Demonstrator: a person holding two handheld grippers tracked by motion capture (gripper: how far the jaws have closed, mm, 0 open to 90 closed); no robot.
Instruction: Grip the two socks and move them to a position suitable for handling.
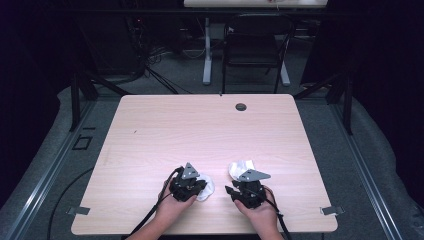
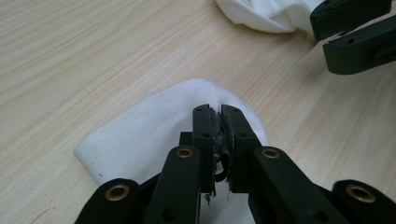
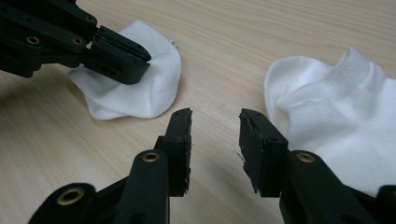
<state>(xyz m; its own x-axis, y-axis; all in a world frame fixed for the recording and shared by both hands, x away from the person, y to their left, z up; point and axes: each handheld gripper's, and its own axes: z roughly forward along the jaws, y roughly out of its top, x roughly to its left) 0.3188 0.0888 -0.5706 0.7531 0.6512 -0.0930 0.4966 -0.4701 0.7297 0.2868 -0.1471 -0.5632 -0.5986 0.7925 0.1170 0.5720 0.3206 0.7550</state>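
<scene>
The left tool point(image 2: 216, 122) pinches a fold of the small white cotton sock point(image 2: 154, 130) at the near tabletop point(image 1: 200, 130). The right tool point(image 3: 215, 135) stands spread beside the second white ribbed-cuff sock point(image 3: 336, 121). That thin pinch could slip when lifted.

Near the table's point(image 1: 150, 125) front edge, the left gripper point(image 1: 196, 189) touches one white sock point(image 1: 207, 186), the right gripper point(image 1: 239, 191) another sock point(image 1: 239, 167).

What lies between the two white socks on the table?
Bare wood of the table, as the high view shows. In the right gripper view, the open right tongs hang over that gap, between the left sock and the right sock.
</scene>
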